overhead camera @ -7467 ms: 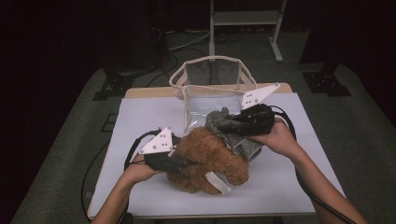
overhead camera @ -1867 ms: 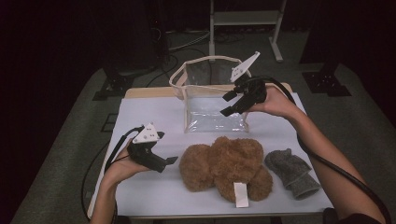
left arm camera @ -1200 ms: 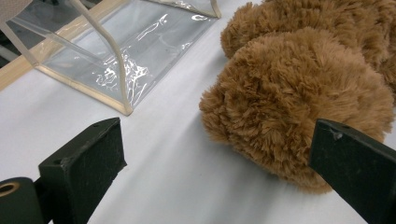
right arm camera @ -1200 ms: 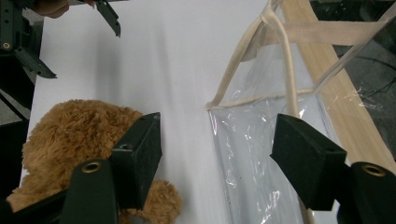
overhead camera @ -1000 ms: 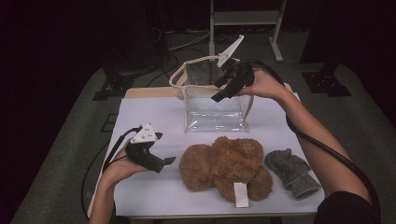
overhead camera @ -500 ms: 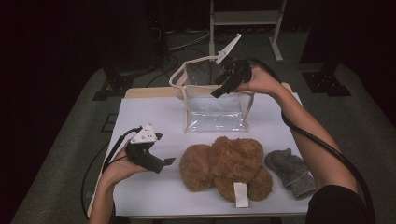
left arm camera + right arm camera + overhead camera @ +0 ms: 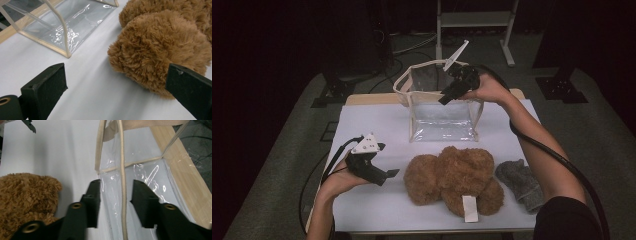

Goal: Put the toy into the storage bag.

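A clear plastic tote bag with beige fabric trim and handles (image 7: 443,114) stands upright toward the far side of the white-covered table (image 7: 377,120), its mouth open to the top. The right gripper (image 7: 446,96) is held over the bag's upper rim, its black jaws pointing down toward the opening. In the right gripper view the jaws straddle the beige edge strip (image 7: 122,182) of the bag: the strip runs up between the two pads with a gap on each side. The jaws have just been closing around it, yet they do not press on it, so the tool remains released. Nearer the person, a fluffy brown teddy bear (image 7: 454,177) lies on the table in front of the bag, a white label at its near edge. A grey knitted glove (image 7: 521,183) lies just beside the bear on its right. The left gripper (image 7: 392,174) rests low near the bear's left side, and in the left gripper view its jaws stand wide apart with nothing held, the brown fur (image 7: 160,47) ahead of them.
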A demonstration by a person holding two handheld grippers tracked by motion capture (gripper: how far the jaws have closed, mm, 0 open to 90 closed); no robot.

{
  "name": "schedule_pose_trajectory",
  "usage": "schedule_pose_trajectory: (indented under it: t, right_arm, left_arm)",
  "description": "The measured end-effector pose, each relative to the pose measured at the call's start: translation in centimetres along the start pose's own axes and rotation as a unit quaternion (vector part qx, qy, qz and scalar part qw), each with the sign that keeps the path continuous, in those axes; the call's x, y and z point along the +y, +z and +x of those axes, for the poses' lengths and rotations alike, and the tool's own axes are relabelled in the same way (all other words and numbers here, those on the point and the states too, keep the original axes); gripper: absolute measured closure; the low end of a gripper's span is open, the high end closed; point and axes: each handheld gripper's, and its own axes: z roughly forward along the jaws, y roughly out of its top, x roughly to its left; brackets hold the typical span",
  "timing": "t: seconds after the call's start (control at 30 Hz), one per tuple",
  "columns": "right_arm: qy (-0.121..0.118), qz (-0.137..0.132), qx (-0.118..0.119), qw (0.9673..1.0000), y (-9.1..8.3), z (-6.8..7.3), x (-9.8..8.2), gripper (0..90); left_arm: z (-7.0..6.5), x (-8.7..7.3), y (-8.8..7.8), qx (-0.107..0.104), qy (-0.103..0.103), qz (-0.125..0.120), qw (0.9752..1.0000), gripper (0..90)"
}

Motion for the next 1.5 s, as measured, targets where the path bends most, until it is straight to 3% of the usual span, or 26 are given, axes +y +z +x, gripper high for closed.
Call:
schedule_pose_trajectory:
  t: [0.13, 0.23, 0.87, 1.23, 1.5]
  right_arm:
    - [-0.007, 0.006, 0.0, 1.0, 0.1, 0.2, -0.1, 81.0]
    - [-0.011, 0.008, -0.003, 0.9999, 0.1, 0.3, -0.2, 85.5]
    - [-0.02, 0.005, 0.01, 0.9997, -0.5, 3.3, -1.7, 86.9]
    - [-0.039, 0.0, 0.024, 0.999, -1.3, 6.4, -2.8, 86.9]
    - [-0.056, -0.001, 0.033, 0.9979, -1.7, 8.5, -2.8, 86.9]
  left_arm:
    - [0.0, 0.0, 0.0, 0.001, -0.002, -0.002, 1.0, 2.8]
    - [0.0, -0.1, 0.0, 0.001, -0.004, -0.003, 1.0, 2.8]
    - [0.4, -0.5, -0.4, 0.008, -0.011, -0.002, 0.9999, 2.8]
    - [0.8, -0.9, -0.6, 0.013, -0.021, -0.001, 0.9997, 2.8]
    - [0.9, -0.9, -0.7, 0.014, -0.016, -0.001, 0.9998, 2.8]
